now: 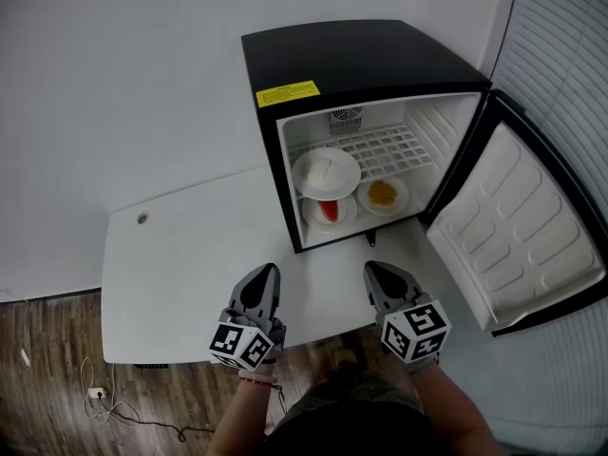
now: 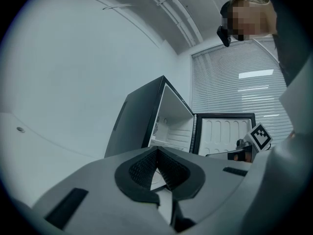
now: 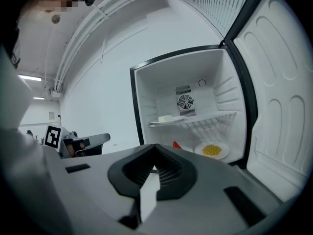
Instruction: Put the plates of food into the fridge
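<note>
Hovering side by side above the surface [image 1: 171, 274], your left gripper [image 1: 269, 270] and right gripper [image 1: 371, 269] show jaws pressed together, empty; plates of food [image 1: 326, 171] sit inside the fridge [image 1: 361, 60], its yellow label [image 1: 287, 93] unreadable.

Head view is evenly, brightly lit and sharp; only soft shadows are cast. Both gripper views are fisheye-warped, corners vignetted black. Daylight is diffused through white slatted window blind [image 2: 230, 89]. White interior of black mini fridge [image 3: 215, 89] is rendered brightest.

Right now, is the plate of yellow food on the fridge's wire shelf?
No, the plate of yellow food sits at the bottom of the fridge, below the wire shelf.
</note>
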Demonstrator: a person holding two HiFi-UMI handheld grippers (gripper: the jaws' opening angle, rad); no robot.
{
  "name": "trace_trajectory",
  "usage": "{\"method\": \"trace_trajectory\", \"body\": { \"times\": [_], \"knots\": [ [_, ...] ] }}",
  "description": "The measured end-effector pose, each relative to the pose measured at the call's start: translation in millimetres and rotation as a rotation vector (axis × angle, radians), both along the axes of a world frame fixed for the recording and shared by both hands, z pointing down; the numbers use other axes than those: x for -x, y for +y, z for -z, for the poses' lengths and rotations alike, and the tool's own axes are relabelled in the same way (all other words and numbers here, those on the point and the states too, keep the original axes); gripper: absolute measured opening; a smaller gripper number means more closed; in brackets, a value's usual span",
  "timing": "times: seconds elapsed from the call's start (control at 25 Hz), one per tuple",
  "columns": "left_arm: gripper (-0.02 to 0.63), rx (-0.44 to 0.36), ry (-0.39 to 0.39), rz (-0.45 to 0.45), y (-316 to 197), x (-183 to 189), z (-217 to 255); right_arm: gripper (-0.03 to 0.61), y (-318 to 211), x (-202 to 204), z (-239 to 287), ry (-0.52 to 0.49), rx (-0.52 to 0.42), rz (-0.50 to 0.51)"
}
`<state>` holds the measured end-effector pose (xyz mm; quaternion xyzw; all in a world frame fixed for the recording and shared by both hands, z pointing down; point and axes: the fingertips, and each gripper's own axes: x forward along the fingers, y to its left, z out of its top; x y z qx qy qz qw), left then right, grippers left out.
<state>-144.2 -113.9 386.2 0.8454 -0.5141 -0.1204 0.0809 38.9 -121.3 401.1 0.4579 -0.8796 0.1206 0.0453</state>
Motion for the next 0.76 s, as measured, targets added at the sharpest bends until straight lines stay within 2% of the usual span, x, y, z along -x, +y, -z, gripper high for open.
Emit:
{"method": "trace_trajectory", "body": {
  "times": [0.44,0.76],
  "knots": [
    [0.006,0.015,-0.002,0.008,29,-4,-6,0.005,22,5,3,0.069,-0.100,0.041],
    [0.006,0.016,-0.005,0.016,36,-4,-7,0.005,28,5,6,0.058,-0.119,0.048]
  ]
}}
